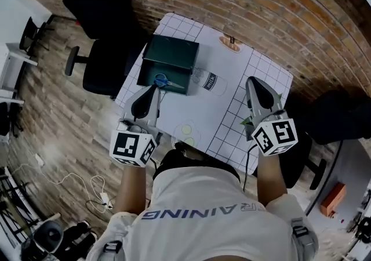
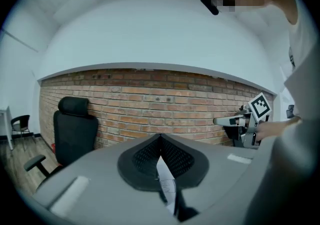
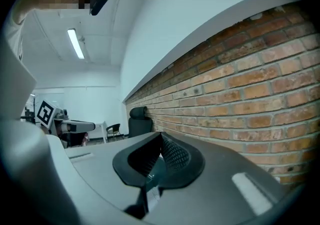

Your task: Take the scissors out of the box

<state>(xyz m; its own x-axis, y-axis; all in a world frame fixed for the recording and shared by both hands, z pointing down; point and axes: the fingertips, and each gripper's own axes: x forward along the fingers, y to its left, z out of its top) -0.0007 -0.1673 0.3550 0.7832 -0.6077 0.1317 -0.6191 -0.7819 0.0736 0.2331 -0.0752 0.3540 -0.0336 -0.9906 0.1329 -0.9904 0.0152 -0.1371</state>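
A dark green box [image 1: 171, 57] stands on the far left part of the white gridded table mat [image 1: 232, 109]. The blue-handled scissors [image 1: 162, 82] lie at the box's near edge. My left gripper [image 1: 155, 87] hovers just short of them, and its jaws [image 2: 160, 139] are shut with nothing between them. My right gripper [image 1: 253, 82] is held over the right side of the mat, away from the box, shut and empty [image 3: 160, 136]. Neither gripper view shows the scissors or the box. Each gripper appears at the edge of the other's view.
A clear bottle with a black label [image 1: 209, 82] lies on the mat right of the box. A small brown object [image 1: 230, 42] sits near the far edge. Black office chairs [image 1: 101, 68] stand left of the table, and a brick wall [image 2: 150, 104] lies beyond it.
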